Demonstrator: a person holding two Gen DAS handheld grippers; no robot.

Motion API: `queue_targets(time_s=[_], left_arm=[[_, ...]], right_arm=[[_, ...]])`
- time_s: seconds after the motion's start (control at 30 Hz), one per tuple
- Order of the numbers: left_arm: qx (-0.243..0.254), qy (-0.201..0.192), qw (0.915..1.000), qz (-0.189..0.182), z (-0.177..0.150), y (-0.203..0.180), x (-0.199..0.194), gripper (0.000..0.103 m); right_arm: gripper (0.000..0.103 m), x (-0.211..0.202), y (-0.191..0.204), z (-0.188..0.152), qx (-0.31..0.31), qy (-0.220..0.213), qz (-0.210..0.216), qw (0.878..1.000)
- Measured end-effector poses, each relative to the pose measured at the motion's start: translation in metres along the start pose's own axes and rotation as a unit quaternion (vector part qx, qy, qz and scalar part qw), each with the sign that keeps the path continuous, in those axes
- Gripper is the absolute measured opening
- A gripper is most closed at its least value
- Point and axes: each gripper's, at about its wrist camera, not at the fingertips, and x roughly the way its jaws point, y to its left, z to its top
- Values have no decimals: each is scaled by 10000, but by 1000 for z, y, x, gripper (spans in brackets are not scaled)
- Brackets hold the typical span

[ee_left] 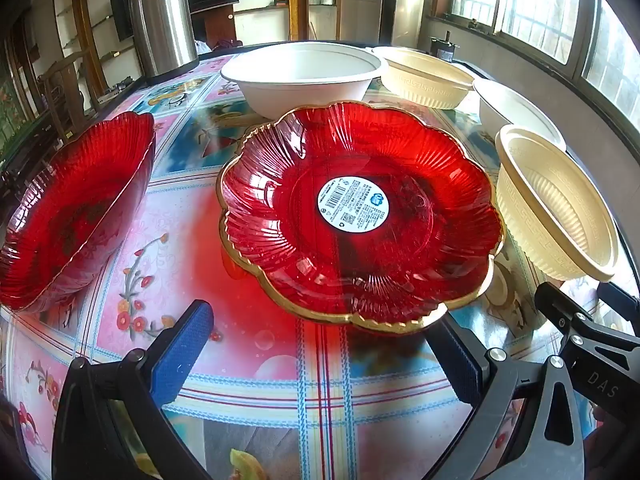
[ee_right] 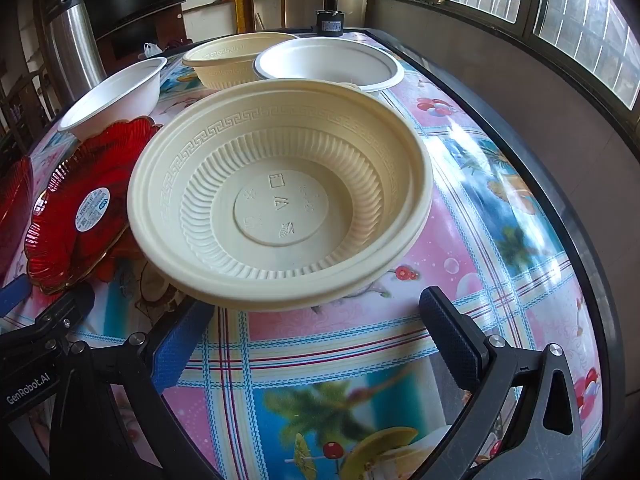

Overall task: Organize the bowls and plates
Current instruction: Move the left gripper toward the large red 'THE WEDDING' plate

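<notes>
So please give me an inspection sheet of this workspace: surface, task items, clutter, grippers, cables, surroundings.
Surface: table under a glossy patterned cloth.
Job's things: red plate with sticker at centre; second red plate to its left; near cream bowl; far cream bowl; white bowl on the right; white bowl on the left.
Clutter: steel flask; small black device at the far edge.
Grippers: left gripper open, empty, before the stickered plate; right gripper open, empty, before the near cream bowl.
Cables: nothing seen.
Surroundings: windows on the right; shelves behind.
</notes>
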Motion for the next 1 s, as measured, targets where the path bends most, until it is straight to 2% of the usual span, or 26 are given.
queue_targets(time_s=[0.1,0.17,0.2,0.23,0.3,0.37,0.57,0.73,1.0], left_arm=[[62,8,10000,-46,0,0,0,103],[172,-279,9995,40,-14,-6,-16,103],[134,-298,9995,-20,-21,-3,-20,103],[66,-199,9998,-72,-22,4,-22,103],[44,-196,9998,50,-36,0,-28,103],[-30,3,10000,10,-32,10,-27,103],[52,-346,9994,62,-41,27,-60,103],[-11,-545,9984,133,-43,55,-83,103],[-387,-798,9942,607,-19,124,-99,103]], right_arm=[[103,-1,3,0,-83,86,66,9999],[103,-10,4,-10,-129,134,122,9998],[103,-13,6,-14,-142,154,142,9997],[103,-16,7,-16,-151,167,164,9996],[102,-21,7,-22,-126,186,328,9992],[102,-28,7,-25,-63,193,500,9985],[103,-63,18,-34,-175,-37,756,9970],[103,-91,44,-31,-468,-256,1006,9935],[103,-104,121,-7,-1155,-455,1446,9817]])
